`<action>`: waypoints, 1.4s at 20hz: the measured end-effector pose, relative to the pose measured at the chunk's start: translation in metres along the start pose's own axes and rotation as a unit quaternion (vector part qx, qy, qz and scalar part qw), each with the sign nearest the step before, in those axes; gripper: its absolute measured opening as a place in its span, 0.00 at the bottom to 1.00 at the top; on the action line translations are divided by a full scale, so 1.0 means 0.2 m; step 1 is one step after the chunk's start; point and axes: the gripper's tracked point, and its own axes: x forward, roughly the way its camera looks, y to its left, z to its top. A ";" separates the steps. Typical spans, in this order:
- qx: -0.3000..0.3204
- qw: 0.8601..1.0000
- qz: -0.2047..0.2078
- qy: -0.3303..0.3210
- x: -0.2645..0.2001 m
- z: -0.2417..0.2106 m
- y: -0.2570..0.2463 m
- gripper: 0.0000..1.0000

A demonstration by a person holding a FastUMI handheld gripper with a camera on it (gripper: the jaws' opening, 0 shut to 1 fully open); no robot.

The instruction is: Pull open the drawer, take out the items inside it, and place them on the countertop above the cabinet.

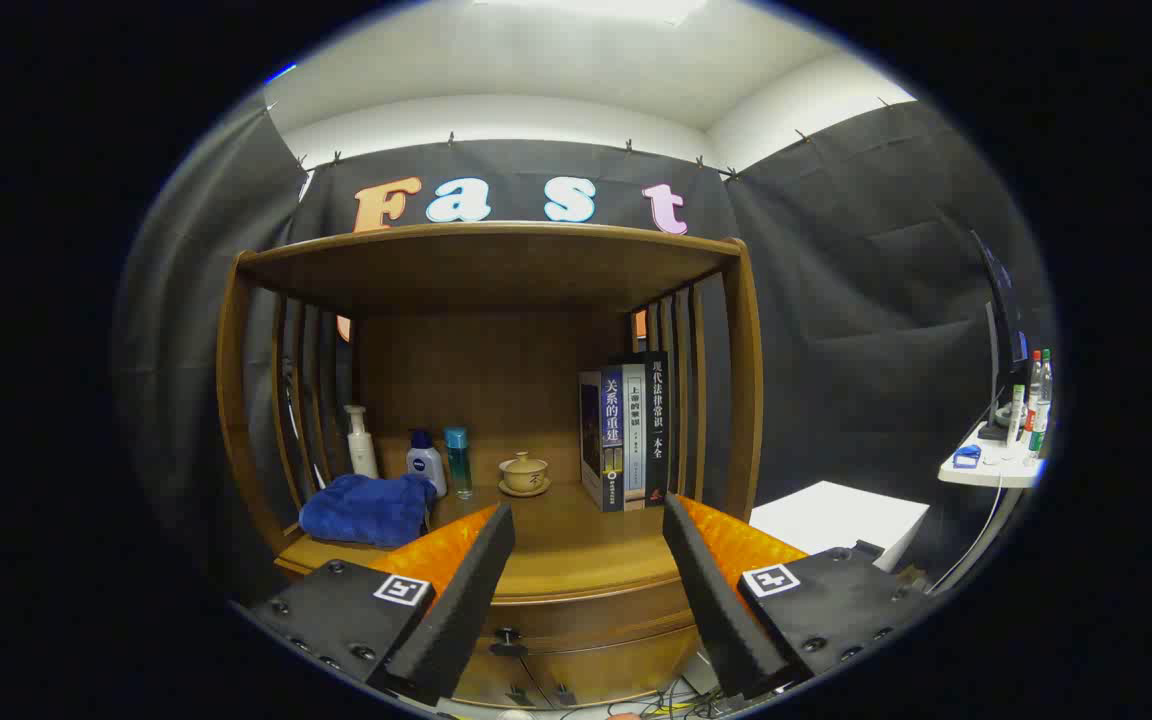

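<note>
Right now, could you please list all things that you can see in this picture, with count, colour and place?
cabinet: one, brown wood, ahead of the gripper
countertop: one, brown, beyond the jaws
drawer: one, brown, closed, between the jaws
towel: one, blue, countertop left
bottles: three, white, white-blue, teal, behind the towel
lidded cup: one, beige, countertop middle
books: about three, dark, upright, countertop right
side table: one, white, far right, bottles on it
gripper: one, jaws open, empty

A brown wooden cabinet (496, 262) is showing a warm grain; a deep blue towel (368, 508) is lying folded, a white pump bottle (361, 443) is standing, and a beige lidded teacup (524, 472) is sitting.
</note>
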 end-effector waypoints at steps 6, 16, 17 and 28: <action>0.006 1.000 -0.001 -0.001 0.01 0.01 0.00 0.98; 0.014 1.000 0.003 0.004 0.03 -0.06 0.00 0.97; 0.015 1.000 0.005 0.005 0.03 -0.07 0.00 0.97; 0.037 0.999 0.039 0.002 0.06 -0.36 0.09 0.98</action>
